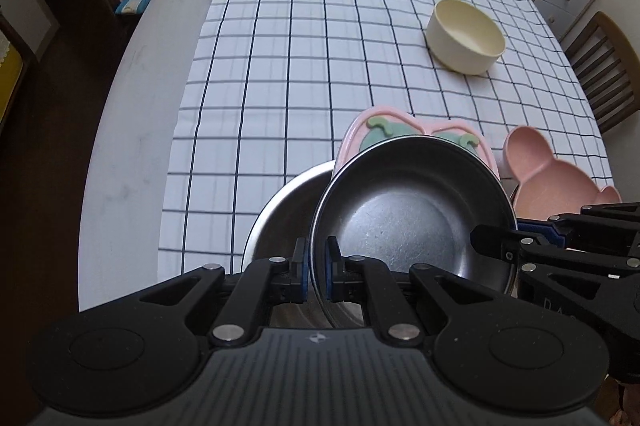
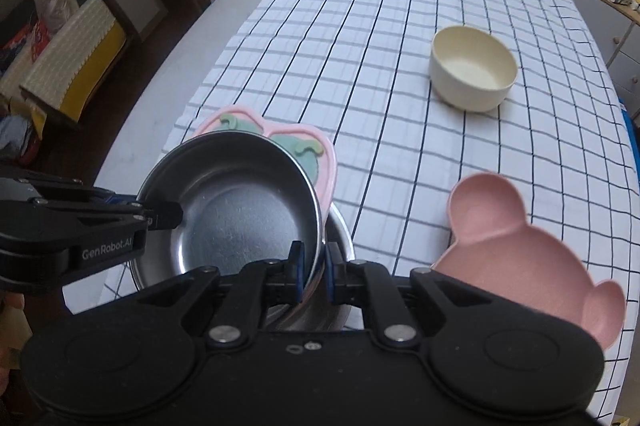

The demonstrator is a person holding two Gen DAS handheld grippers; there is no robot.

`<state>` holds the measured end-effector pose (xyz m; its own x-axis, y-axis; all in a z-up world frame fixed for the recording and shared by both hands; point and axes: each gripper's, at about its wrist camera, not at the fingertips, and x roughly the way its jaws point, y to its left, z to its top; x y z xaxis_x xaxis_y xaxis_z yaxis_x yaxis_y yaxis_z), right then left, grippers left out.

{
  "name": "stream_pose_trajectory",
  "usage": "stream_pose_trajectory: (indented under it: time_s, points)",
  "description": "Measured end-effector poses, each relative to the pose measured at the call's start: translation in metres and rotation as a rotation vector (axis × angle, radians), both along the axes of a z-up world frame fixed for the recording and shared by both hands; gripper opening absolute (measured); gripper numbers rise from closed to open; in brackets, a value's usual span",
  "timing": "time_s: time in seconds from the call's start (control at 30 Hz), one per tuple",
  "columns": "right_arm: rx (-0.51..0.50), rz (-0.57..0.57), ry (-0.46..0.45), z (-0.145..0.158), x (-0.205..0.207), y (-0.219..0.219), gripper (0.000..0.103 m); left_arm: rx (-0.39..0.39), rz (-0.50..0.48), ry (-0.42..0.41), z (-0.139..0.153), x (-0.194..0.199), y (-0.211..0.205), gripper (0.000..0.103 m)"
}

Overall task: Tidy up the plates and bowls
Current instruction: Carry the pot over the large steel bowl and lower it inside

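A: Where is the steel plate right now?

B: Lifted and tilted over the steel bowl at the near edge of the surface. The left gripper pinches its rim on one side, and the right gripper pinches the rim on the other, so both are pressed onto thin metal.

A: And the other pieces?

B: A pink plate with green shapes lies just behind the steel plate, partly hidden by it. The pink bear-shaped dish rests to the right, and the cream bowl stands well apart, farther out on the checked cloth.

A: How do you think the steel plate handles?

B: Stiff and probably light, but smooth and slick; the narrow rolled rim is the only sensible place to grip, and the pads have little to bite on. A two-sided hold looks steadier than one, since a single pinch could let it swing or slide out.

A: Any risk?

B: If one side lets go early, I'd expect it to tip and clatter onto the bowl below. It won't break, but it could knock the pink plate nearby.
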<state>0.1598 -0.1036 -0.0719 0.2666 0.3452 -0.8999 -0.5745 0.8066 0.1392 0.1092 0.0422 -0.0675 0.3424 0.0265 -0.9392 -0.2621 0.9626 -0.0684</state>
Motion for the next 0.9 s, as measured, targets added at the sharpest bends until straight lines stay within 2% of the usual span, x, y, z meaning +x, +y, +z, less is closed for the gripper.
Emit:
stream_pose_trajectory:
  time_s: [0.23,0.9]
  points:
    - [-0.019,0.020,0.034,-0.020,-0.008,0.002,0.011,-0.013,0.016,0.013,-0.022,-0.011,0.002,0.007]
    - [-0.043,0.026,0.089,-0.046,-0.006,0.008,0.011,-0.033,0.024,0.032,-0.047,-0.012,0.009,0.007]
